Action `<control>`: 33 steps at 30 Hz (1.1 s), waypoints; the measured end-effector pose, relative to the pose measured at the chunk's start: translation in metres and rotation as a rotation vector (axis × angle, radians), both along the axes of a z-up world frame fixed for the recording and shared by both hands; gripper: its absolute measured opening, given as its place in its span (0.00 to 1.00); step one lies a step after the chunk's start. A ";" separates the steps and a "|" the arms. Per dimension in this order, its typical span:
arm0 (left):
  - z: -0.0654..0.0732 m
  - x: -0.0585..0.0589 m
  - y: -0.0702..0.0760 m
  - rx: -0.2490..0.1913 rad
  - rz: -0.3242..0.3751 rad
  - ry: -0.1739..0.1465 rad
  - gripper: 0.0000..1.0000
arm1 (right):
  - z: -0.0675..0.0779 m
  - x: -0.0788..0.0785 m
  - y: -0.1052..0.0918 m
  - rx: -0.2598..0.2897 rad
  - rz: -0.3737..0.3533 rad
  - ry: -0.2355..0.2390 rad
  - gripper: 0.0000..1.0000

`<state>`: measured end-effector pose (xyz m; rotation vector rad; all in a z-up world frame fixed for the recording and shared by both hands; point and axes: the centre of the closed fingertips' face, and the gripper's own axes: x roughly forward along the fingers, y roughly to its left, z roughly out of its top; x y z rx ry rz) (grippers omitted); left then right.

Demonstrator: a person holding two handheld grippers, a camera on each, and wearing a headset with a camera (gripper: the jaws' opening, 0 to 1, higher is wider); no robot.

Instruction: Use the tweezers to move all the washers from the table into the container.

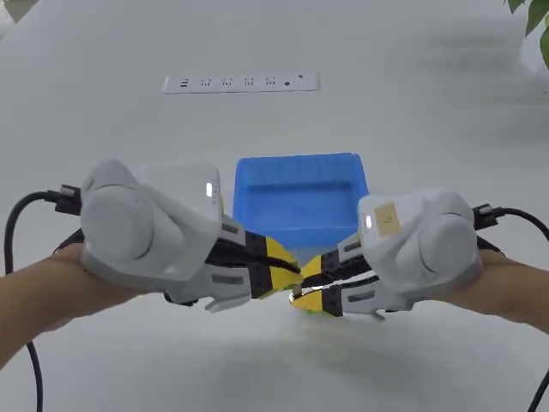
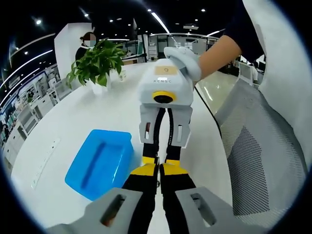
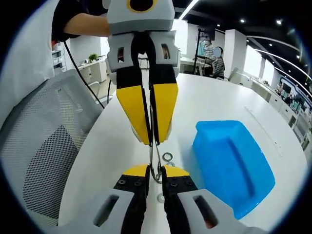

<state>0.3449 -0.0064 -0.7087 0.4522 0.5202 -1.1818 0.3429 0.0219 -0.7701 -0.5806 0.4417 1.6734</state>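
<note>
Toward the near edge of the table (image 1: 257,369), the left gripper (image 1: 288,273) and the right gripper (image 1: 302,297) met tip to tip, each held in one of the person's hands. Both pairs of yellow-tipped jaws were pressed together on the tweezers (image 3: 154,158), which ran from one gripper to the other. One washer (image 3: 168,157) lay on the table just beside the tweezers. A second washer (image 3: 161,197) lay under the right gripper's jaws. The blue container (image 1: 300,193) stood just behind the grippers, toward the table's middle. A white power strip (image 1: 241,82) lay nearer the far edge. Plant leaves (image 1: 533,17) showed at the far right corner.
</note>
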 end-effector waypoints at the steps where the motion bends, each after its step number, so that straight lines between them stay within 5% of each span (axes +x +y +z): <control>1: 0.000 0.000 0.000 0.000 0.001 0.000 0.05 | 0.000 -0.002 0.000 -0.005 0.004 0.001 0.11; 20: 0.003 -0.002 -0.003 -0.017 0.030 0.000 0.07 | 0.002 -0.005 -0.004 0.012 -0.012 -0.016 0.09; 27: 0.007 -0.006 0.002 -0.031 0.050 0.010 0.17 | 0.006 -0.005 -0.003 0.013 -0.025 -0.018 0.09; 33: 0.012 -0.010 0.012 -0.039 0.115 -0.011 0.26 | 0.015 -0.006 -0.004 0.018 -0.037 -0.021 0.09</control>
